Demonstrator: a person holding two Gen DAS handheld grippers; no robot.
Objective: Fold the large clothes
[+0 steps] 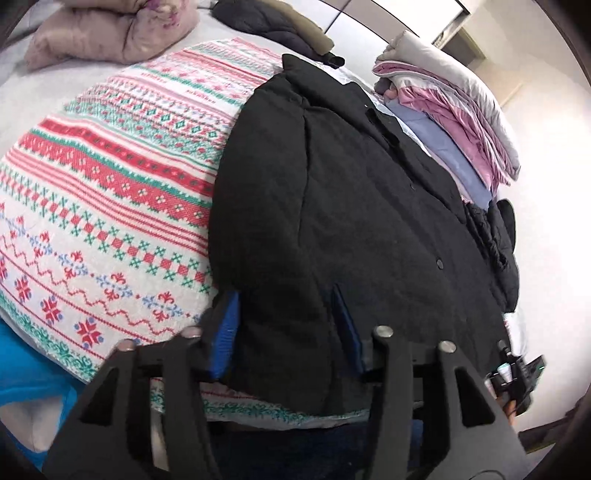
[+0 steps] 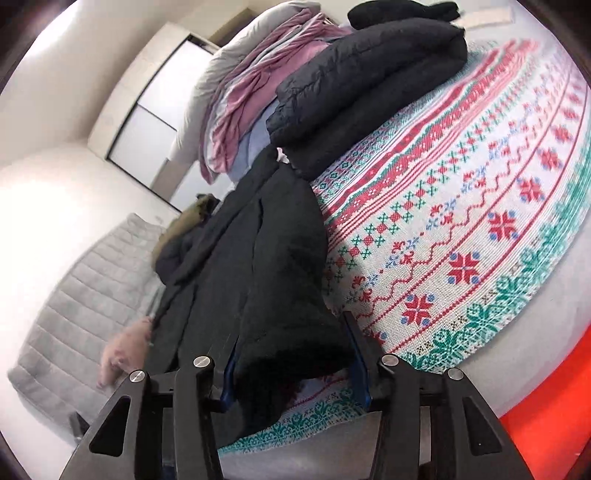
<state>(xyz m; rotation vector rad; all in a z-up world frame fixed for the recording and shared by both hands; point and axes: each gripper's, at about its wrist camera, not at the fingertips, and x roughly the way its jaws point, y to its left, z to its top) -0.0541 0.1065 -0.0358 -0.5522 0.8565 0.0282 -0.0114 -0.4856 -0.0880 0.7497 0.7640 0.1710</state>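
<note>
A large black quilted coat (image 1: 351, 192) with snap buttons lies spread on a patterned red, green and white blanket (image 1: 110, 192). My left gripper (image 1: 286, 332) straddles the coat's near hem, blue pads on either side of a thick fold of fabric, jaws wide apart. In the right wrist view the same black coat (image 2: 266, 280) runs away from me, and my right gripper (image 2: 295, 362) has its blue pads on either side of the coat's near edge. The patterned blanket (image 2: 461, 221) lies to the right.
A folded dark puffer jacket (image 2: 369, 85) sits on the blanket beyond the coat. A pile of pink, grey and blue bedding (image 1: 461, 122) lies at the right. A pink pillow (image 1: 118, 33) and another dark garment (image 1: 273, 26) lie at the far side. The right gripper's body (image 1: 517, 373) shows at lower right.
</note>
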